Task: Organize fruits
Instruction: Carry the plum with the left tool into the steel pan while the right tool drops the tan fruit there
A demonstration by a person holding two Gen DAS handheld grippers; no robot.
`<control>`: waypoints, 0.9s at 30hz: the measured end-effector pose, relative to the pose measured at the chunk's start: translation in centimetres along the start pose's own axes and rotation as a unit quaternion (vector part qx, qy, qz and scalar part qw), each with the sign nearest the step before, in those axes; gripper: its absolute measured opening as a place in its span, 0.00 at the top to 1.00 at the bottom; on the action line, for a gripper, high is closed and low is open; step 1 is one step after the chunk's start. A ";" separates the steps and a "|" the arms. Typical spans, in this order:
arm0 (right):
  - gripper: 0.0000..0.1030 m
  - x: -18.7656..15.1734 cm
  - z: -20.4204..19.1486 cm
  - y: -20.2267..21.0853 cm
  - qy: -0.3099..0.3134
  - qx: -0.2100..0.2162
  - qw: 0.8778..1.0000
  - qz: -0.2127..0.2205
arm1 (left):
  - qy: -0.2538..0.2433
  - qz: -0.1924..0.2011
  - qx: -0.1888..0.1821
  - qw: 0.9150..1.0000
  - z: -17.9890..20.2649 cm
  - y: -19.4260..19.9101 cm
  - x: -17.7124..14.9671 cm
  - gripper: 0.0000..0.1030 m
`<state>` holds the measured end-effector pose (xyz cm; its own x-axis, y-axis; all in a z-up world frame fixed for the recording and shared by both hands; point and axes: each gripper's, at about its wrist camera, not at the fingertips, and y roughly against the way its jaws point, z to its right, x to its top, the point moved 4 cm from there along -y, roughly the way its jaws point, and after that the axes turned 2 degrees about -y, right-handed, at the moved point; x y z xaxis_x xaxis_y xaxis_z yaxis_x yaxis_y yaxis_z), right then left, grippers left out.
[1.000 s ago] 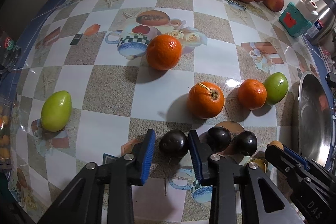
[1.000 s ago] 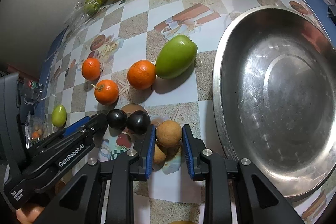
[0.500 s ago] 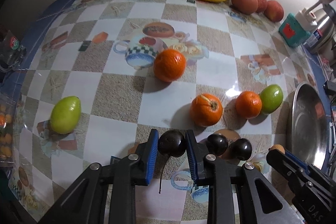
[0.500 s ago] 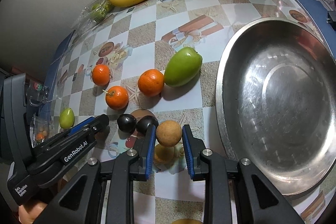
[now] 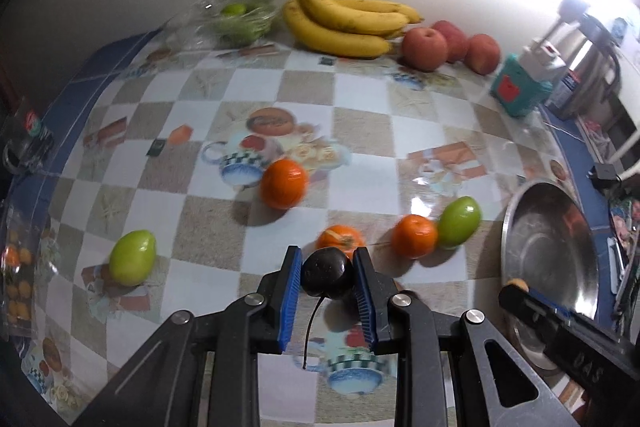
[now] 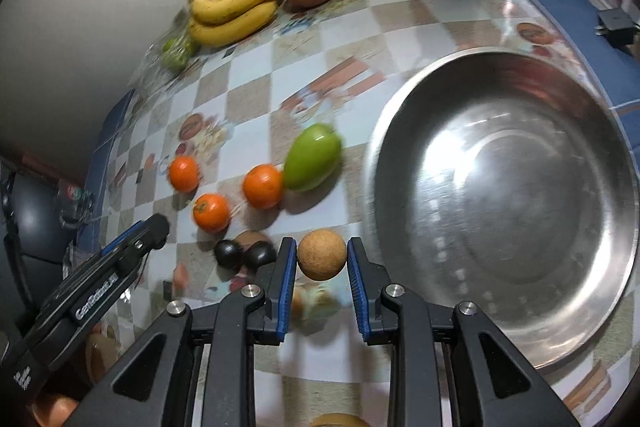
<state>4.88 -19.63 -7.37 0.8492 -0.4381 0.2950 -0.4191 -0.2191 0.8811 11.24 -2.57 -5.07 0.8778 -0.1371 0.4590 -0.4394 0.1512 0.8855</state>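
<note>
Left gripper (image 5: 327,271) clamps a dark plum (image 5: 326,273), right gripper (image 6: 322,261) a tan round fruit (image 6: 322,261); steel bowl (image 6: 400,131) empty, oranges (image 6: 262,186) unsorted.

The tablecloth (image 5: 360,115) looks like glossy printed plastic, catching glare toward two o'clock; the bowl (image 6: 520,187) is polished metal, smooth and mirror-bright; the dark plum (image 5: 326,273) has a satiny sheen, while the round brown fruit (image 6: 322,255) is matt and rough; the oranges (image 6: 262,186) look finely dimpled; the green mango (image 6: 314,163) is waxy-smooth; the bananas (image 5: 344,23) are matt.
</note>
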 end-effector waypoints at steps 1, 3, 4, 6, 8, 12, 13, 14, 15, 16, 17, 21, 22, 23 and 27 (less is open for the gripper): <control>0.74 0.2 0.4 0.2 -0.006 -0.003 1.000 0.002 | -0.009 0.001 0.000 1.000 0.6 0.1 -0.1 0.73; 0.74 0.7 1.5 0.8 -0.023 -0.007 1.000 0.008 | -0.028 -0.002 -0.014 1.000 2.3 0.3 -0.1 0.73; 0.74 0.9 2.0 1.1 -0.031 -0.008 0.999 0.012 | -0.033 -0.004 -0.022 0.999 3.0 0.3 -0.2 0.73; 0.74 1.4 3.1 1.6 -0.046 -0.012 0.999 0.020 | -0.051 -0.006 -0.038 0.998 4.9 0.4 -0.1 0.73; 0.74 2.0 4.1 2.1 -0.056 -0.015 0.998 0.029 | -0.070 -0.004 -0.041 0.997 6.5 0.5 0.0 0.73; 0.74 2.9 6.6 3.2 -0.082 -0.029 0.995 0.049 | -0.113 0.001 -0.065 0.991 10.3 0.5 0.3 0.73; 0.74 3.0 7.1 3.4 -0.087 -0.033 0.994 0.052 | -0.122 0.002 -0.069 0.990 11.2 0.5 0.4 0.73; 0.74 3.1 7.8 3.6 -0.094 -0.036 0.993 0.056 | -0.133 0.003 -0.071 0.989 12.0 0.5 0.5 0.73; 0.74 3.3 8.4 3.9 -0.101 -0.039 0.992 0.060 | -0.146 0.006 -0.070 0.987 13.2 0.5 0.6 0.73; 0.74 3.4 9.1 4.0 -0.109 -0.043 0.991 0.062 | -0.154 0.008 -0.068 0.986 13.8 0.4 0.7 0.73; 0.74 3.5 9.6 4.1 -0.116 -0.046 0.990 0.064 | -0.164 0.012 -0.064 0.984 14.6 0.3 0.8 0.73; 0.74 3.7 11.7 4.1 -0.143 -0.048 0.986 0.063 | -0.192 0.011 -0.067 0.979 17.4 -1.2 0.7 0.73; 0.74 3.7 12.1 4.1 -0.148 -0.053 0.986 0.064 | -0.196 0.009 -0.069 0.978 17.8 -1.5 0.5 0.73; 0.74 3.8 12.4 4.0 -0.151 -0.058 0.985 0.064 | -0.201 0.008 -0.072 0.977 18.3 -1.9 0.3 0.73; 0.74 3.7 13.7 3.5 -0.166 -0.069 0.982 0.059 | -0.208 -0.001 -0.082 0.975 18.9 -2.9 -0.4 0.73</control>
<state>2.16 -33.99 -8.25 0.6356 -0.7189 0.2812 -0.4413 -0.0395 0.8965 8.53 -21.43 -6.47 0.7103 -0.5167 0.4780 -0.3720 0.3010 0.8781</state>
